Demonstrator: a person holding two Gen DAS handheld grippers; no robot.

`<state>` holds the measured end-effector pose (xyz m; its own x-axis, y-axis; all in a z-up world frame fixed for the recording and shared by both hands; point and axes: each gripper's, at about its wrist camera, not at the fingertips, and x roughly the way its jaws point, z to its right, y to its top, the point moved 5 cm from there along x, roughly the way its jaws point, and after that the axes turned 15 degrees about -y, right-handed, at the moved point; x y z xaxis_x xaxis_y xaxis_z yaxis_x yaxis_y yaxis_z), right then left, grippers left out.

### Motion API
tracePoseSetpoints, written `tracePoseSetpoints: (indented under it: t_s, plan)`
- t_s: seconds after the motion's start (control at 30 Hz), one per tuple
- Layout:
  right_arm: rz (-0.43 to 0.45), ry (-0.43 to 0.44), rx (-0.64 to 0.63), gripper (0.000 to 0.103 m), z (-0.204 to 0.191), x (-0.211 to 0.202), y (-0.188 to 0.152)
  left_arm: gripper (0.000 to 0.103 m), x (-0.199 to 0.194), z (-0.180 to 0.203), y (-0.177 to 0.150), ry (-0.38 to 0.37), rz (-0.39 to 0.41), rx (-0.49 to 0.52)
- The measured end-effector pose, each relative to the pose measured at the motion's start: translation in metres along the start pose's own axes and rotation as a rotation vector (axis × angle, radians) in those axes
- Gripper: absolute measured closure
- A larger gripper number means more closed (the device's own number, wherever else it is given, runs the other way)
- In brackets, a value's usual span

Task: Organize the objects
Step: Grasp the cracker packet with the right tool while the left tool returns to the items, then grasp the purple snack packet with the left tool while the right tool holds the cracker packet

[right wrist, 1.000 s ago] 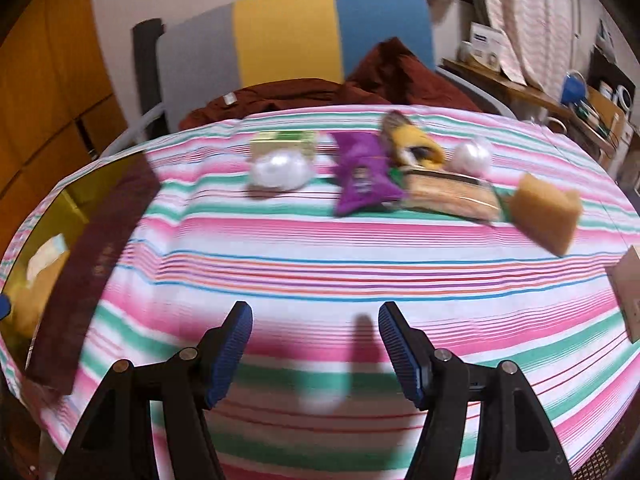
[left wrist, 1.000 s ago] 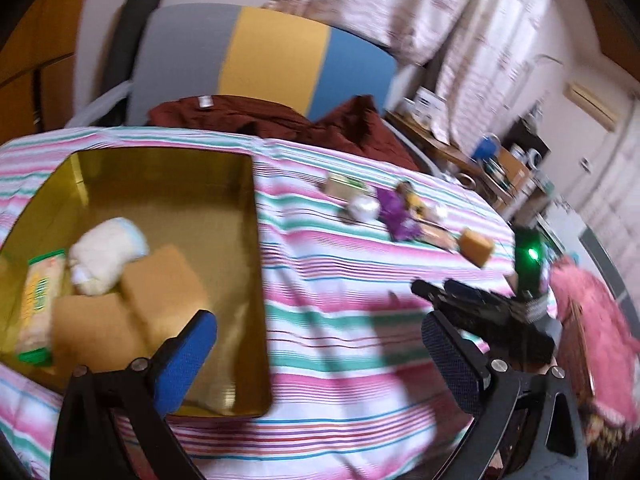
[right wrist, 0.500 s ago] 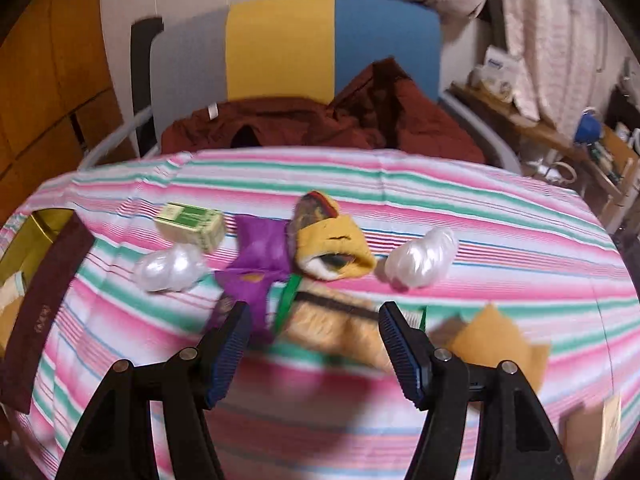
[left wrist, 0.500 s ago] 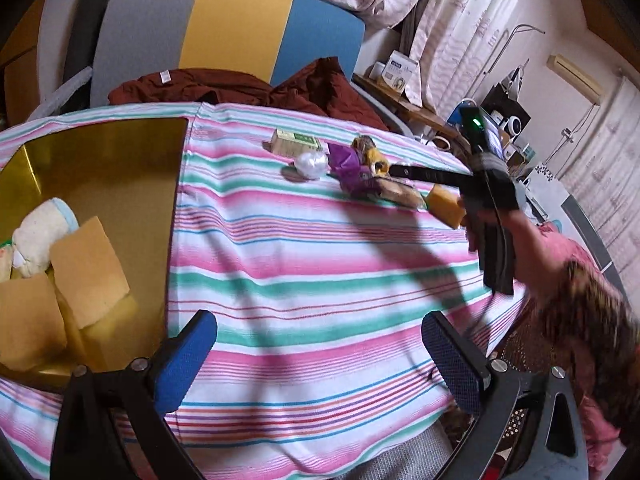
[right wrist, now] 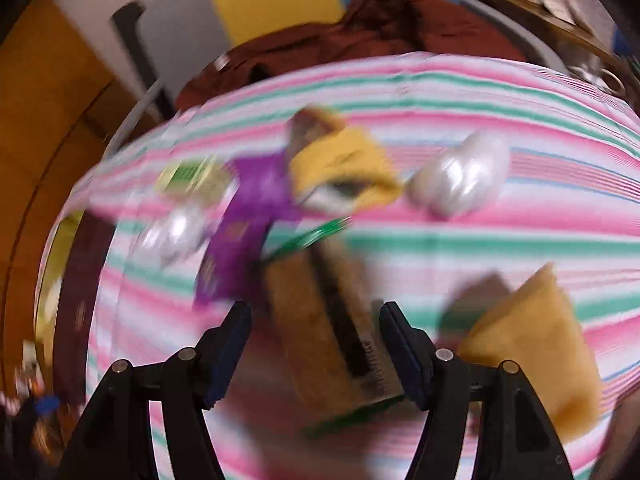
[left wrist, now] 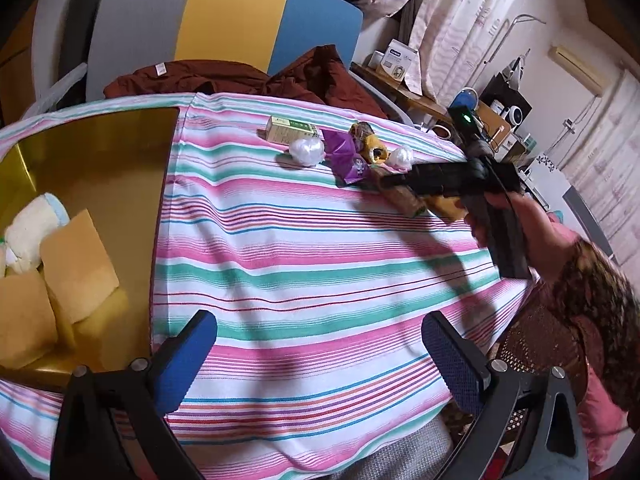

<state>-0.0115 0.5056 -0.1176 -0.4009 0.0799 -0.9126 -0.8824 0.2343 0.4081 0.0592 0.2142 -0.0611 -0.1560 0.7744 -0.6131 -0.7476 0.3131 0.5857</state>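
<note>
Pick step in hand: right gripper (right wrist: 316, 346) open astride the brown snack packet (right wrist: 320, 320) in the far-right cluster, pads not touching, left gripper (left wrist: 320, 354) open and empty near the gold tray (left wrist: 100, 152); next needs lower, close, then carry left to tray

Chair (left wrist: 236, 20) behind desk, back panels grey, yellow, blue. Maroon garment (left wrist: 224, 80) heaped on seat. Patterned curtains (left wrist: 452, 12) at right. Cluttered side shelf (left wrist: 404, 88) with white box (left wrist: 398, 62). Orange cabinet (right wrist: 44, 92) at left.
</note>
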Motion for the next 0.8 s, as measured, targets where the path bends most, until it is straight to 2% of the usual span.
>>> tracePoseSetpoints:
  t_s: [0.13,0.3,0.33,0.37,0.43,0.6,0.8]
  plan:
    - [0.093,-0.154,-0.045,0.035,-0.007,-0.005,-0.007,0.000,0.007,-0.001,-0.002,-0.010,-0.015,-0.027]
    - [0.105,-0.201,0.038,0.036,-0.010,0.007,-0.005,0.000,0.006,0.005,-0.003,0.002,-0.018,0.001]
    - [0.118,-0.215,0.061,0.040,-0.009,0.008,-0.004,0.000,0.005,0.005,-0.003,0.006,-0.015,0.004]
    - [0.137,-0.230,0.075,0.050,-0.010,0.007,-0.004,0.000,0.005,0.005,-0.003,0.008,-0.014,0.001]
    - [0.171,-0.263,0.079,0.061,-0.011,0.004,-0.007,0.000,0.005,0.003,-0.003,0.011,-0.016,-0.005]
    - [0.258,-0.323,0.082,0.062,-0.007,-0.004,-0.028,0.000,0.011,0.001,0.003,0.023,-0.025,-0.012]
    - [0.323,-0.376,0.242,0.062,0.021,-0.020,-0.045,0.000,0.032,0.009,0.030,0.025,-0.016,0.003]
